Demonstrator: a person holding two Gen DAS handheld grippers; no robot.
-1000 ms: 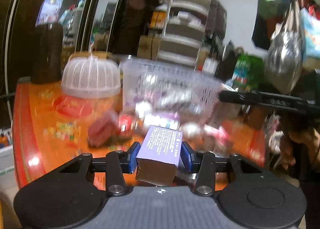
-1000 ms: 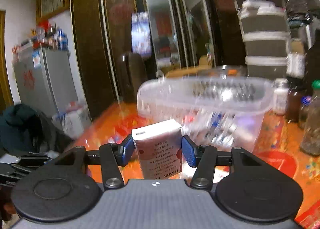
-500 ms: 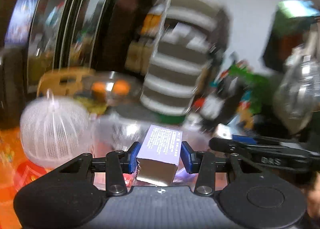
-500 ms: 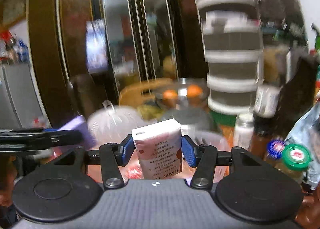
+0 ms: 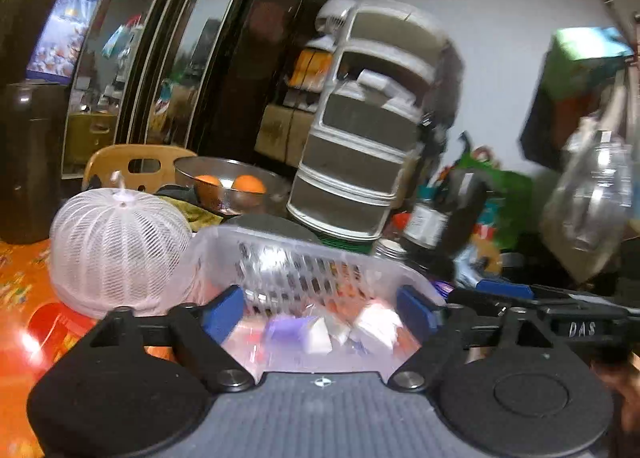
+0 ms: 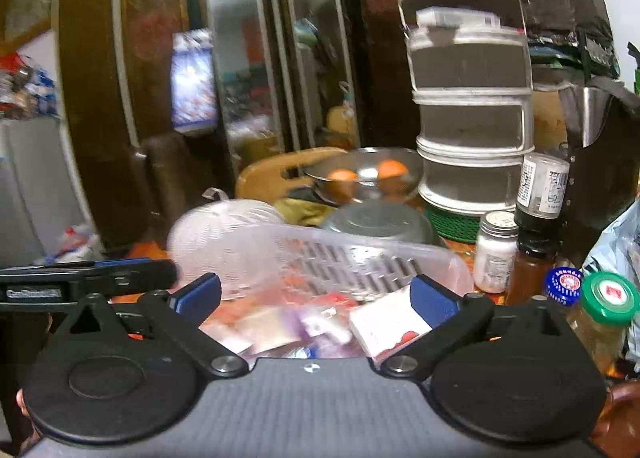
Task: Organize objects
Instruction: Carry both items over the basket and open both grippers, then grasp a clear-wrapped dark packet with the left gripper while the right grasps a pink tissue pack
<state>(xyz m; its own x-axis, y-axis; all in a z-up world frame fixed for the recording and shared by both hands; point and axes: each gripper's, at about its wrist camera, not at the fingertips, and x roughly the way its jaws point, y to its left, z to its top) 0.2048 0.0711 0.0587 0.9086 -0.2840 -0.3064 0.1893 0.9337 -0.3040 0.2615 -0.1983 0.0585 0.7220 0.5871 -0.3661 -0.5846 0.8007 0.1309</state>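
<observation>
Fig.: our L gripper (image 5: 320, 312) and R gripper (image 6: 316, 298) hover over the clear basket (image 5: 304, 258) w/ fingers spread wide, nothing between them. Purple box (image 5: 286, 332) and white-red carton (image 6: 390, 324) lie inside basket; mesh dome (image 5: 116, 246) sits just beside it.

My left gripper (image 5: 322, 312) has jaws spread wide, nothing between them. My right gripper (image 6: 316, 298) likewise gapes wide, unloaded. Both level, side by side.
</observation>
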